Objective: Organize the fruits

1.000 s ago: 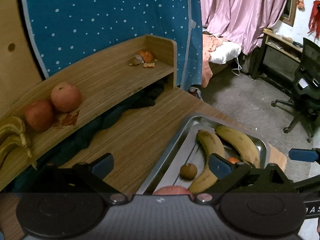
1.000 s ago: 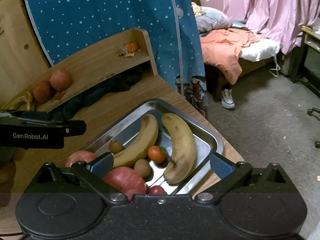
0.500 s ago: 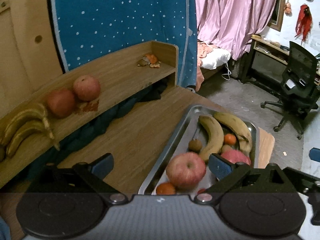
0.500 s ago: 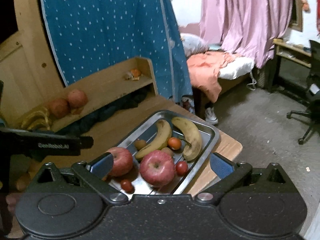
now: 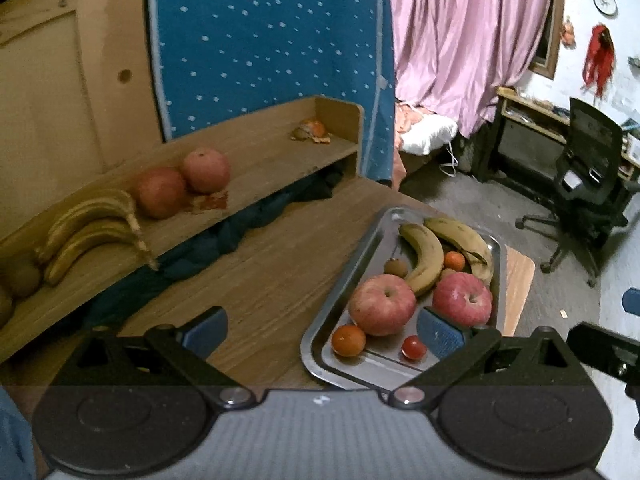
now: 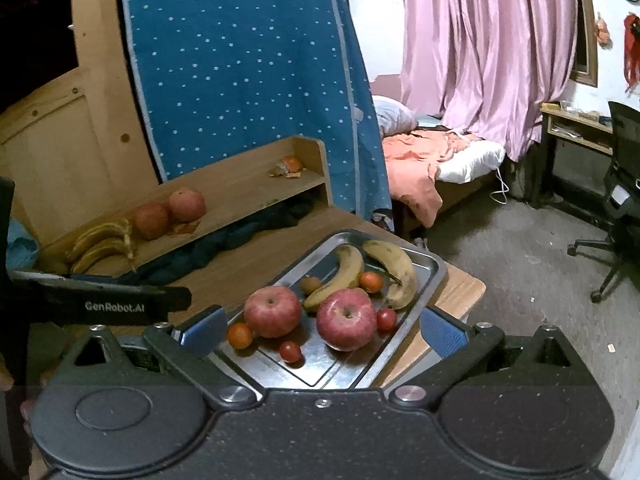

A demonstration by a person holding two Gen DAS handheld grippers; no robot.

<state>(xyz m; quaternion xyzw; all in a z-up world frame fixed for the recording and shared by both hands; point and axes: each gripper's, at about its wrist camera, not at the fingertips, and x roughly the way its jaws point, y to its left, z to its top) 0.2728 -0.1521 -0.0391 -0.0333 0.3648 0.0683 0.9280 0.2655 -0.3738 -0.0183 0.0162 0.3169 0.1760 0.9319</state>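
Observation:
A steel tray [image 5: 362,245] [image 6: 434,276] on the wooden table holds two red apples [image 5: 382,304] [image 6: 346,319], two bananas [image 5: 426,258] [image 6: 394,268], small oranges [image 5: 349,340] and cherry tomatoes [image 6: 291,351]. On the raised wooden shelf [image 5: 256,160] lie two more apples [image 5: 206,170] [image 6: 187,204] and a bunch of bananas [image 5: 94,228] [image 6: 102,244]. My left gripper [image 5: 322,330] hangs open above the tray's near left edge, holding nothing. My right gripper [image 6: 322,328] is open too, above the tray's near end, with nothing between its fingers.
Orange peel [image 5: 312,130] lies at the shelf's far end. Dark cloth [image 5: 240,232] is stuffed under the shelf. A blue dotted curtain [image 6: 240,60] hangs behind. The table edge drops to the floor on the right, near an office chair [image 5: 588,176] and a bed [image 6: 432,152].
Both grippers have pulled back and up from the tray, so the whole tray and more of the shelf now show. Both stayed open; no fruit moved.

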